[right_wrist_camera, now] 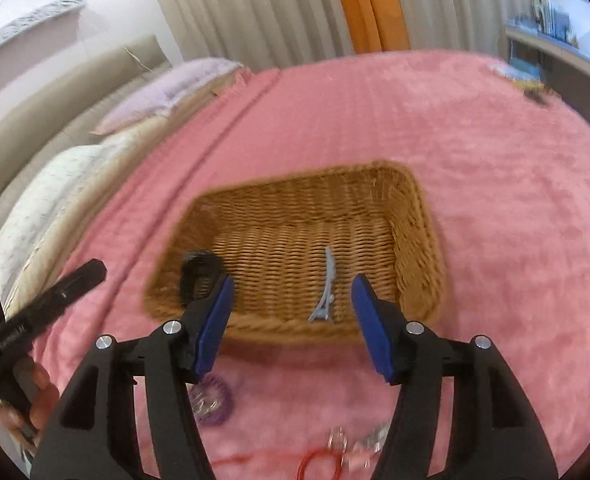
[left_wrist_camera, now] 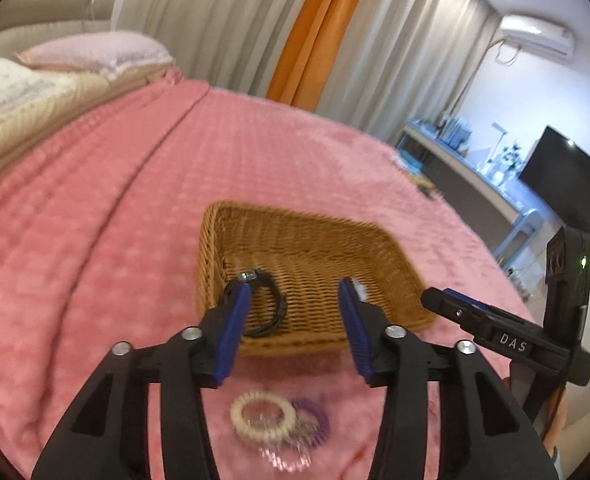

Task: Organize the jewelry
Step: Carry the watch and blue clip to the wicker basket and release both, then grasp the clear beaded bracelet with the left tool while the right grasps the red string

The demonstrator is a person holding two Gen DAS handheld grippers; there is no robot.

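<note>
Both grippers over the near edge of the basket (right_wrist_camera: 411,216) on the bed (left_wrist_camera: 115,208). Left gripper (left_wrist_camera: 295,300) jaws apart, empty. Right gripper (right_wrist_camera: 291,296) jaws apart, empty. Black hair tie (left_wrist_camera: 269,304) and blue hair clip (right_wrist_camera: 325,292) inside basket. Coil hair ties (left_wrist_camera: 263,420) on the blanket just before it.

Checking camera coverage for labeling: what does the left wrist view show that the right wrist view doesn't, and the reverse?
Left wrist only: a cream coil hair tie and a clear one on the blanket in front of the basket, plus a TV and air conditioner.

Right wrist only: a full view of the blue hair clip in the basket, and a red cord bracelet on the blanket.

Both: the wicker basket on the pink blanket, a black band inside it, a purple coil tie, and each gripper open with nothing between its fingers.
</note>
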